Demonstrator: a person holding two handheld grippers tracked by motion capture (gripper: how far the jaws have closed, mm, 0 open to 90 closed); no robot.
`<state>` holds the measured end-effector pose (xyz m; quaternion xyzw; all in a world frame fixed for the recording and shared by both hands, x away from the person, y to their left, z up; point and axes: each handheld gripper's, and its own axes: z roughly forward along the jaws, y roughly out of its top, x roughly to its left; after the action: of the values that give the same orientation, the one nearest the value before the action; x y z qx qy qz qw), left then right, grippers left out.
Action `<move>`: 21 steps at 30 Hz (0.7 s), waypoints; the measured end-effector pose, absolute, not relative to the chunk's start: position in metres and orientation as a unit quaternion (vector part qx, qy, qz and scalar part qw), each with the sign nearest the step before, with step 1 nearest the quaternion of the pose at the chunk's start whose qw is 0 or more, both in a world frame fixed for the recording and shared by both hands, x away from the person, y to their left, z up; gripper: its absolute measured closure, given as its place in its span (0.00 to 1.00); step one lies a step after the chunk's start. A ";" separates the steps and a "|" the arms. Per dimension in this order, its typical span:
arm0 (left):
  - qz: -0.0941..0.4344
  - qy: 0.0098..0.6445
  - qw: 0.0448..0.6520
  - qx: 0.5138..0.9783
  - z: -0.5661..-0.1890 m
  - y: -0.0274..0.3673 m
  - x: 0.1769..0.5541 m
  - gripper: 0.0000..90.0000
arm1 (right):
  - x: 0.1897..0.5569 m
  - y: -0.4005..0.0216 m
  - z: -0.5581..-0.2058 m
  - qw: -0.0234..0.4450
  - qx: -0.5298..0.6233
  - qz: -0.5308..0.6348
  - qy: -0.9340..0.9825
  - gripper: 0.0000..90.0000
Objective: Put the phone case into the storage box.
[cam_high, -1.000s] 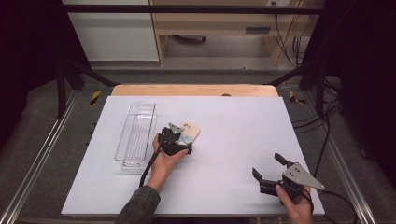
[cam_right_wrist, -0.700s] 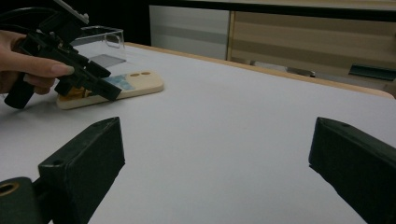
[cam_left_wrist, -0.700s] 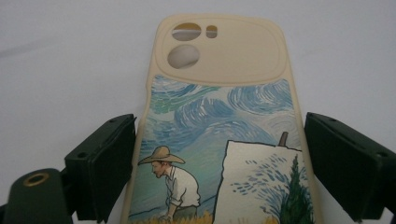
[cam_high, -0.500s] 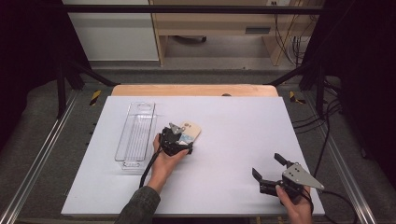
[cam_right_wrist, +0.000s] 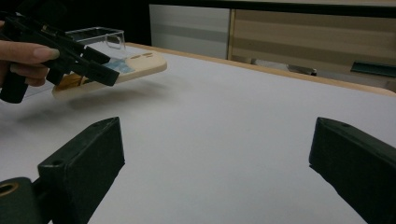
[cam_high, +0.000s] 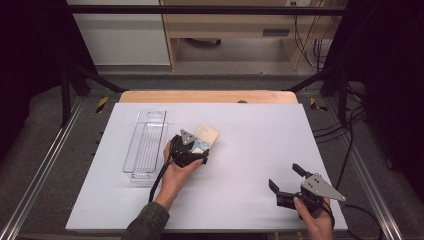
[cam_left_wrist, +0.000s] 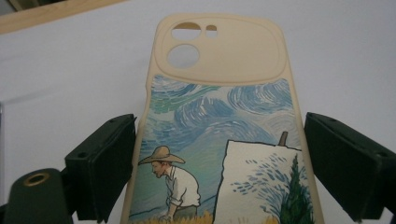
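Observation:
A beige phone case (cam_high: 207,134) printed with a painted scene of swirling sky and a man in a straw hat is held flat just above the white table (cam_high: 260,130), left of centre. My left gripper (cam_high: 199,148) is shut on its lower half, one jaw against each long edge. In the left gripper view the case (cam_left_wrist: 219,93) runs away from me, with its camera cut-outs at the far end. From the right gripper view, the case (cam_right_wrist: 135,65) hovers over its own shadow. My right gripper (cam_high: 284,176) stands open with nothing in it near the front right edge.
A clear plastic tray (cam_high: 145,142) lies lengthwise on the table just left of the left hand. A wooden board edge (cam_high: 207,96) runs along the far side of the white surface. Cables trail off both grippers.

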<state>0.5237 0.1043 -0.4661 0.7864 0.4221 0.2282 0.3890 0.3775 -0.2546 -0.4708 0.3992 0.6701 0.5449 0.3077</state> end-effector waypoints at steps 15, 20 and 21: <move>0.240 0.386 0.459 0.763 -0.443 0.107 0.515 0.12 | 0.412 -0.227 -0.444 0.277 0.422 0.548 0.667 0.04; 0.238 0.373 0.481 0.757 -0.436 0.106 0.509 0.12 | 0.425 -0.215 -0.427 0.269 0.429 0.559 0.657 0.04; 0.238 0.373 0.485 0.754 -0.436 0.106 0.508 0.12 | 0.428 -0.211 -0.423 0.270 0.429 0.559 0.656 0.04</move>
<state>0.5080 0.1062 -0.4355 0.7545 0.3730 0.2380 0.4847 0.4283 -0.2108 -0.4231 0.4286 0.6559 0.5595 0.2704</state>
